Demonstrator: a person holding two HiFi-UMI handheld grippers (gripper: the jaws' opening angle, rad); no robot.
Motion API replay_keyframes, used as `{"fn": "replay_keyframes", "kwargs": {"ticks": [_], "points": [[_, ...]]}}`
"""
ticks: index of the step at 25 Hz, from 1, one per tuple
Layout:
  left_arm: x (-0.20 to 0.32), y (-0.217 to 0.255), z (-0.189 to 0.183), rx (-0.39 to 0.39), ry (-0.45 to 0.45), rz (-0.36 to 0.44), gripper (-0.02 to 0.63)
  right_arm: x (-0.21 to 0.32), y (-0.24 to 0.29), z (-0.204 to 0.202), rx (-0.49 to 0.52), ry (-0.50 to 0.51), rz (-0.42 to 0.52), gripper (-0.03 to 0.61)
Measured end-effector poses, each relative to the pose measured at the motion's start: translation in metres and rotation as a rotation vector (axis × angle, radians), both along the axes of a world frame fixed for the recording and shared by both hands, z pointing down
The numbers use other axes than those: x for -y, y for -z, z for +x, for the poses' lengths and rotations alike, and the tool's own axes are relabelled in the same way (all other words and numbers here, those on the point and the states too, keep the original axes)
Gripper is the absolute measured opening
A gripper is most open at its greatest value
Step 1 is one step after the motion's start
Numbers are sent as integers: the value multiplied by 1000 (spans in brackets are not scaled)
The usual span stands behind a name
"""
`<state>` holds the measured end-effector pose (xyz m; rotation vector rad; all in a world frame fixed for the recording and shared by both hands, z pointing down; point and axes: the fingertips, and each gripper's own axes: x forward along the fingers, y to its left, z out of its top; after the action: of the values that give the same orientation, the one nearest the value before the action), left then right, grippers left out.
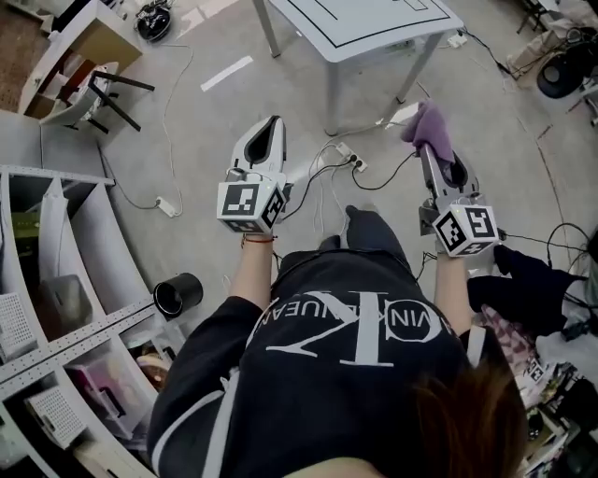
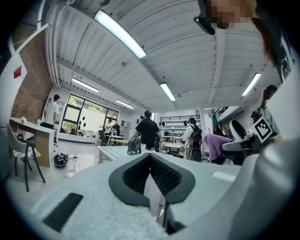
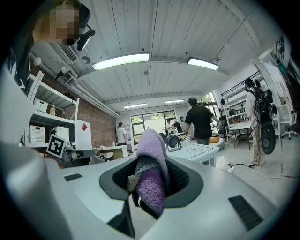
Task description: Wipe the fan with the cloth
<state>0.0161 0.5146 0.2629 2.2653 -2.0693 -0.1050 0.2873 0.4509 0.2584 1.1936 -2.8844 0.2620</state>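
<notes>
- We see a white tabletop (image 1: pixel 374 21) on metal legs at the top of the head view. It stands on a grey floor (image 1: pixel 206 233), and every place below is given from this tabletop.
- White shelving (image 1: pixel 89 233) runs to the tabletop's left, nearer the person, with bins and boxes in its compartments.
- The left claw (image 2: pixel 150 161) is held level in front of the tabletop's left leg and well apart from it. We see its jaws pressed together, with nothing between them.
- The right claw (image 3: pixel 149 180) is held level in front of the tabletop's right leg, also apart from it. We see its jaws pinching the cloth.
- The cloth (image 3: pixel 152 152) is purple and knitted. It is bunched between the right claw's pads and sticks out past the tips toward the tabletop without touching it.
- The fan (image 3: pixel 174 140) is small and dark. It stands upright on the tabletop, well apart from the cloth and from both claws.
- A black cup (image 1: pixel 177 295) rests on the floor well to the tabletop's left, just beside the shelving's edge. We cannot tell whether it stands upright.
- A white power strip (image 1: pixel 350 161) with trailing cables lies on the floor just in front of the tabletop's legs, between the two claws.
</notes>
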Motion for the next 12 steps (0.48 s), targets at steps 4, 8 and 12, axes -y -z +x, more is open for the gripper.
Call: {"fn": "replay_keyframes", "kwargs": {"ticks": [4, 8, 12], "points": [[22, -10, 4, 8, -12, -30, 2, 25, -4, 1, 2, 1, -6, 137], [63, -13, 4, 13, 10, -35, 2, 68, -10, 2, 3, 21, -7, 138], [112, -7, 4, 4, 41, -32, 2, 117, -11, 1, 1, 60, -15, 140]]}}
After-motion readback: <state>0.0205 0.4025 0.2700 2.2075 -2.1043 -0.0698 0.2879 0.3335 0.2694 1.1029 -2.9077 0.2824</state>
